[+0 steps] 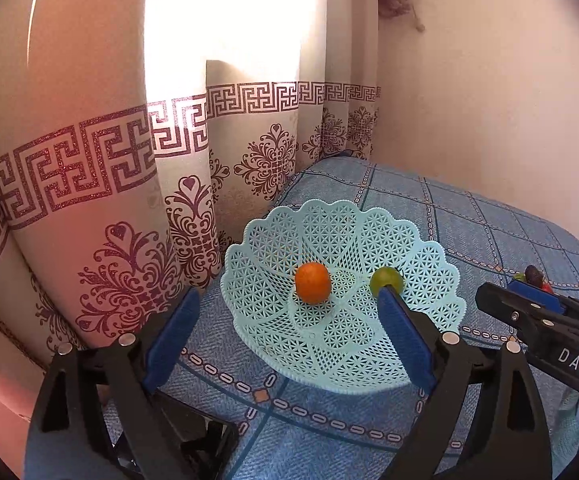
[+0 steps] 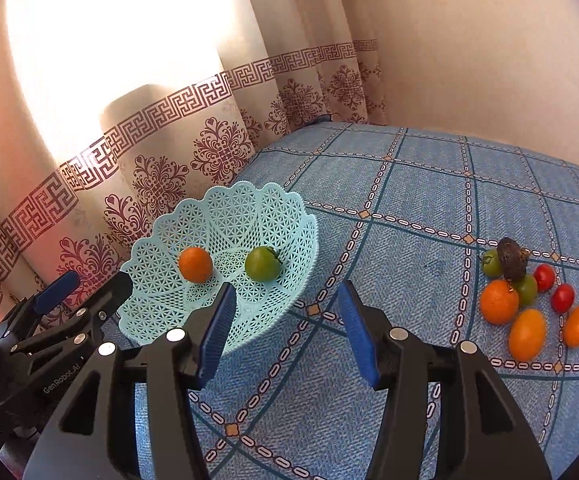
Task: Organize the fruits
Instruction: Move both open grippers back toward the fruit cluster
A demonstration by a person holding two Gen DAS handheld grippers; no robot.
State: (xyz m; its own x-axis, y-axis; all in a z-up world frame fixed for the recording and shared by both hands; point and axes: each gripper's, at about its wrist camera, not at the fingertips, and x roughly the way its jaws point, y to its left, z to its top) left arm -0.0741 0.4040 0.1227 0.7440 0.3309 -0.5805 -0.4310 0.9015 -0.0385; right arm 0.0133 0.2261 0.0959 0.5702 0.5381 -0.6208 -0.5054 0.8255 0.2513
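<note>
Both grippers same build: left gripper (image 1: pixel 285 316) & right gripper (image 2: pixel 285 312) have black angular plastic frames w/ triangular cutouts, round silver screws at the joints, ribbed blue pads (image 2: pixel 215 330) on the fingers, white "DAS" lettering on the right unit, "GenRobot.AI" on the left.

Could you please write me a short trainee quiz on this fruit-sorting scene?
1. How many fruits lie in the basket?
2. True or false: both the left gripper and the right gripper are open and hold nothing.
3. Where is the pile of loose fruit? A) on the blue cloth, right of the basket; B) in the basket; C) by the curtain.

Key: 1. Two, an orange fruit and a green fruit. 2. True. 3. A.
</note>
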